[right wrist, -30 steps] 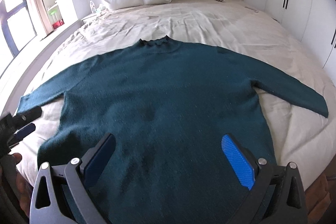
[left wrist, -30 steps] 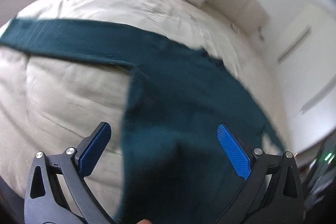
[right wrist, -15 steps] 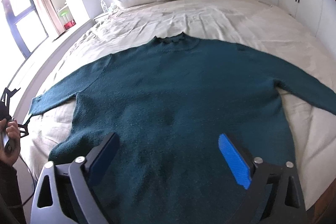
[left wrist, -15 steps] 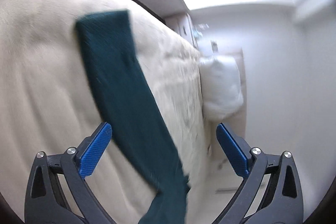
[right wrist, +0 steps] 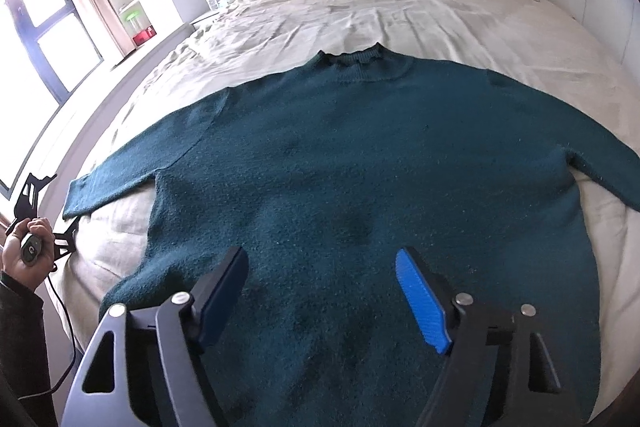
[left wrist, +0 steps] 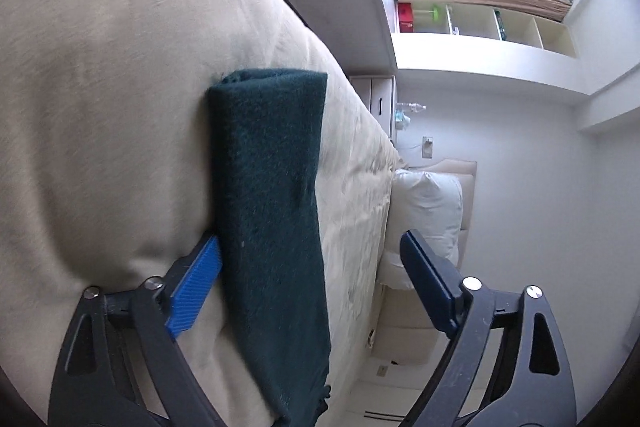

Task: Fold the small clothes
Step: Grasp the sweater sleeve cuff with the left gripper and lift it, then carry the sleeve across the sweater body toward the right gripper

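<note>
Sideways, left gripper (left wrist: 310, 275) fingers closing astride sweater (right wrist: 360, 187) sleeve (left wrist: 272, 207).

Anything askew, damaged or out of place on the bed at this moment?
Nothing stands out. The green sweater lies flat and face up on the bed, both sleeves spread outward, with no tear or stain visible.
</note>
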Demonstrator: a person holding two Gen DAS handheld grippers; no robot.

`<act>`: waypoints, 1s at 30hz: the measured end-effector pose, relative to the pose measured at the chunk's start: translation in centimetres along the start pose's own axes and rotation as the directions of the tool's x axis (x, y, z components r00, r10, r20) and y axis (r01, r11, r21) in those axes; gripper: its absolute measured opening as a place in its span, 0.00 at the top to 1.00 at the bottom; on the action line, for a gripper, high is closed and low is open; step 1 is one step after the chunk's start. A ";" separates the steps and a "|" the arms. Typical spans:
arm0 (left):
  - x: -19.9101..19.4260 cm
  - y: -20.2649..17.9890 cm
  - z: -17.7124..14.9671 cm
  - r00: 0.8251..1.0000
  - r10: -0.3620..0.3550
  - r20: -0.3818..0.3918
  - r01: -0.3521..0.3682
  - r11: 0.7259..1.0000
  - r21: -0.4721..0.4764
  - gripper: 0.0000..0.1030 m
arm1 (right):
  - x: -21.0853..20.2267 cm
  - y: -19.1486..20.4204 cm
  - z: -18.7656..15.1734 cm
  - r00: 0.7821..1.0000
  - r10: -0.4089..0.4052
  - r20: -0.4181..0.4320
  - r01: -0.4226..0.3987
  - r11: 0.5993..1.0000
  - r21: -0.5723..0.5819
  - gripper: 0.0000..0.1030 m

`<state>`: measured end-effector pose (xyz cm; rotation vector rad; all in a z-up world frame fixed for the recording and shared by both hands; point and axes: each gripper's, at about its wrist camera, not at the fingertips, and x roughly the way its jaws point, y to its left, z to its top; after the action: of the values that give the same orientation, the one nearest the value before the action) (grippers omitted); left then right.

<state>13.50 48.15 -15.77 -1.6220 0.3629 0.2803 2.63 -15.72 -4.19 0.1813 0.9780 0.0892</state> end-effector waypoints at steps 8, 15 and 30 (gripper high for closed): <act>4.0 -0.6 3.0 1.000 0.009 0.013 -0.009 1.000 0.004 0.58 | 0.1 -0.4 0.0 1.000 0.003 0.010 -0.003 1.000 0.002 0.29; 5.8 -1.6 3.4 0.995 0.102 0.006 -0.102 0.992 0.071 0.89 | 0.7 -1.0 0.1 1.000 0.012 0.000 -0.012 1.000 0.016 0.35; 14.4 -18.2 -26.4 0.949 0.293 -0.113 0.035 0.258 0.965 0.94 | 0.8 -7.3 2.0 0.997 0.077 0.026 -0.080 0.984 0.160 0.42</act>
<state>33.02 22.06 -2.56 -0.3357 0.7197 -0.0879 4.73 -22.98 -5.16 0.3684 0.9582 0.0807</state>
